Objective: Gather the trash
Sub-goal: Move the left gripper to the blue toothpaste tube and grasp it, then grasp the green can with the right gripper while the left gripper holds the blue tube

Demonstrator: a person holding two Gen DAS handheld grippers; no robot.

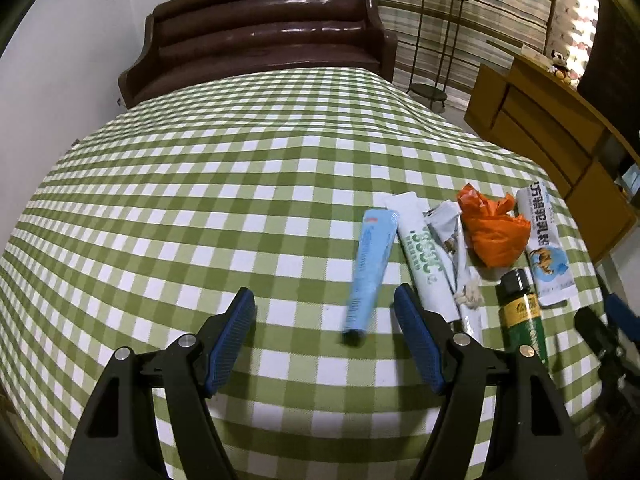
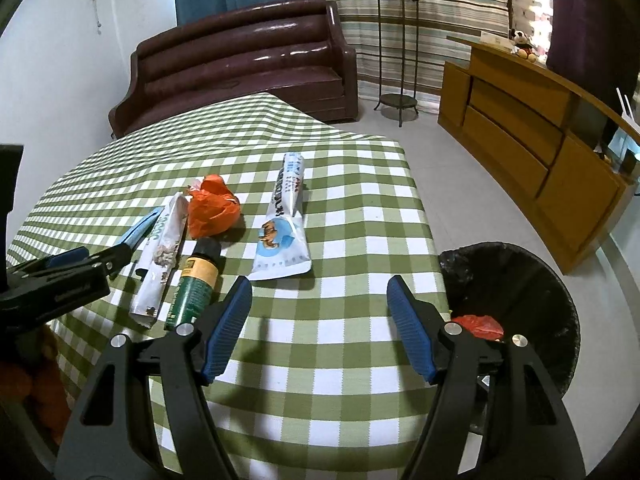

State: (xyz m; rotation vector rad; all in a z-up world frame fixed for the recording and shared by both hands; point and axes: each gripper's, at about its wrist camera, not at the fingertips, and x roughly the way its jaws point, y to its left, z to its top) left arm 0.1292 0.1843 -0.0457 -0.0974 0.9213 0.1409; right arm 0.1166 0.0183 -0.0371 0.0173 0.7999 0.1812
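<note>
Trash lies in a row on the green checked tablecloth [image 1: 200, 184]: a light blue tube [image 1: 370, 268], a white sachet with green print [image 1: 426, 262], a torn grey wrapper [image 1: 452, 236], a crumpled orange bag [image 1: 494, 234], a dark green bottle [image 1: 522, 318] and a white pouch with a camel picture [image 1: 546, 248]. My left gripper [image 1: 325, 300] is open, with the blue tube's lower end lying between its fingers, untouched. My right gripper [image 2: 320, 292] hangs open over bare cloth, just in front of the camel pouch [image 2: 282, 228] and right of the green bottle [image 2: 196, 286].
A black lined bin [image 2: 520, 280] stands on the floor by the table's right edge, with something red inside. A dark brown sofa [image 2: 240, 68] sits behind the table. A wooden cabinet [image 2: 528, 148] and a metal plant stand [image 2: 400, 52] are at the right.
</note>
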